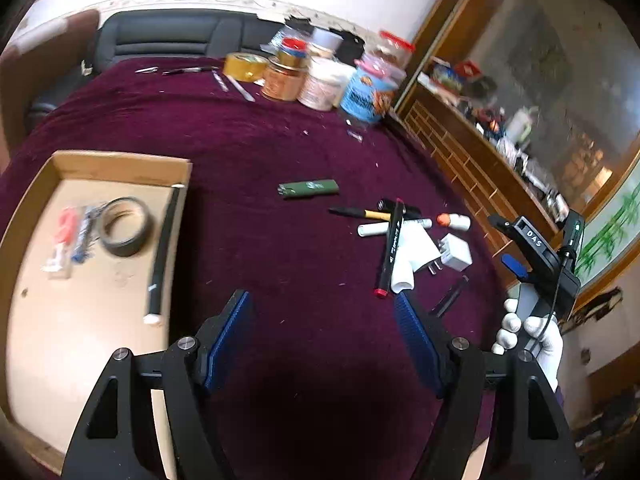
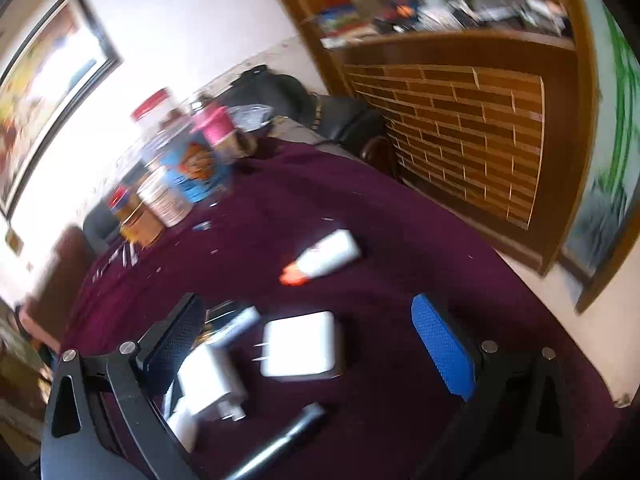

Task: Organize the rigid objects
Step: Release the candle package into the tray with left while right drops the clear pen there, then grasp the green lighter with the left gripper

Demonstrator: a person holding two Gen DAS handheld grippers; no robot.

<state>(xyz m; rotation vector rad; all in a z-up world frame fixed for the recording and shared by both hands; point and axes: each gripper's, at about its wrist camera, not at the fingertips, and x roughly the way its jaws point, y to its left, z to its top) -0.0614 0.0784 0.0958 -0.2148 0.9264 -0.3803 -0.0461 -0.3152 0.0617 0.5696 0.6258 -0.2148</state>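
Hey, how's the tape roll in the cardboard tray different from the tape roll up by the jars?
The tape roll in the tray is dark grey; the tape roll by the jars is yellow. The grey one lies inside the cardboard tray, next to a long black stick; the yellow one sits on the purple cloth at the table's far side. Both lie flat, hole up.

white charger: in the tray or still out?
Out. The white charger lies on the purple cloth, apart from the tray, between the right tool's open jaws.
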